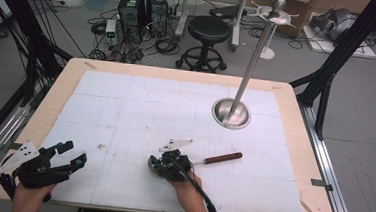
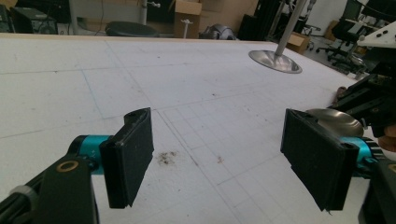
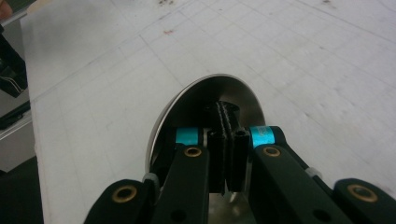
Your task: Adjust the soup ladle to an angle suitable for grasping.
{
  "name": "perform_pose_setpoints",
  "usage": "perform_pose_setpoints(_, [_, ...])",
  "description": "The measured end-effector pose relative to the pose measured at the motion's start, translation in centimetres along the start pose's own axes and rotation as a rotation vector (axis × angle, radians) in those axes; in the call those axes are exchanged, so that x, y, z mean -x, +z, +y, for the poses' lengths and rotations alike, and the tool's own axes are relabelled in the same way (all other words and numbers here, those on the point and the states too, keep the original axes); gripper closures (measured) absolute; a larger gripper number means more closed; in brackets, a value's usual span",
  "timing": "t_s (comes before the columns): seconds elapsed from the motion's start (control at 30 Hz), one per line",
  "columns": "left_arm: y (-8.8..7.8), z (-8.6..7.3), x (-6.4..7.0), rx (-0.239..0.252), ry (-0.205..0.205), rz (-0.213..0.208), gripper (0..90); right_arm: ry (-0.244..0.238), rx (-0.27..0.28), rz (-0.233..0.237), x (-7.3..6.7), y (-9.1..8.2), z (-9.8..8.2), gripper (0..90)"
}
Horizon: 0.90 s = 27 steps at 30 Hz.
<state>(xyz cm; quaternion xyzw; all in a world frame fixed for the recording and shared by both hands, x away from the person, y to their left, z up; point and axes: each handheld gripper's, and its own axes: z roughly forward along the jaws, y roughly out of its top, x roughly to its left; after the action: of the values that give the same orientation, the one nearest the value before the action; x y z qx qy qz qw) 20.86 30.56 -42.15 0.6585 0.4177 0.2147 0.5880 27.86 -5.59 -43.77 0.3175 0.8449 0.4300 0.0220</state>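
Observation:
A metal ladle with a brown wooden handle (image 1: 222, 158) lies low over the white mat near the front middle, its shiny bowl (image 1: 150, 165) pointing left. My right gripper (image 1: 161, 165) is shut on the ladle's thin neck just behind the bowl. In the right gripper view the pads (image 3: 227, 116) press together on the metal, with the bowl (image 3: 187, 95) curving ahead of them. My left gripper (image 1: 67, 155) stands open at the front left with nothing between its fingers (image 2: 133, 154). From the left gripper view the ladle bowl (image 2: 334, 122) and the right gripper (image 2: 369, 95) appear at the right.
A steel stand with a round base (image 1: 231, 114) and a tall leaning pole (image 1: 253, 60) rises from the mat's back right. The white gridded mat (image 1: 140, 107) covers the wooden table (image 1: 68, 75). A stool (image 1: 209, 30), computers and cables lie beyond the far edge.

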Motion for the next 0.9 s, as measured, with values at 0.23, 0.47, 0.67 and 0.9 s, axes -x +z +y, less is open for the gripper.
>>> perform_pose_setpoints(0.23, [-0.4, 0.1, -0.5, 0.010, -0.010, 0.015, 25.8, -0.016, -0.002, 0.025, -1.1, 1.9, 1.3, 88.9])
perform_pose_setpoints(0.47, [-0.8, 0.2, -0.9, 0.019, -0.012, 0.030, 26.3, -0.030, -0.004, 0.052, -2.3, 3.9, 2.6, 88.9])
perform_pose_setpoints(0.67, [-1.1, 0.3, -1.3, 0.029, -0.022, 0.043, 26.3, -0.037, 0.017, 0.103, -3.5, 5.6, 3.6, 88.9])
perform_pose_setpoints(0.9, [-1.2, 0.3, -1.3, 0.030, -0.025, 0.043, 26.3, -0.029, 0.033, 0.099, -3.6, 5.3, 4.1, 86.5])
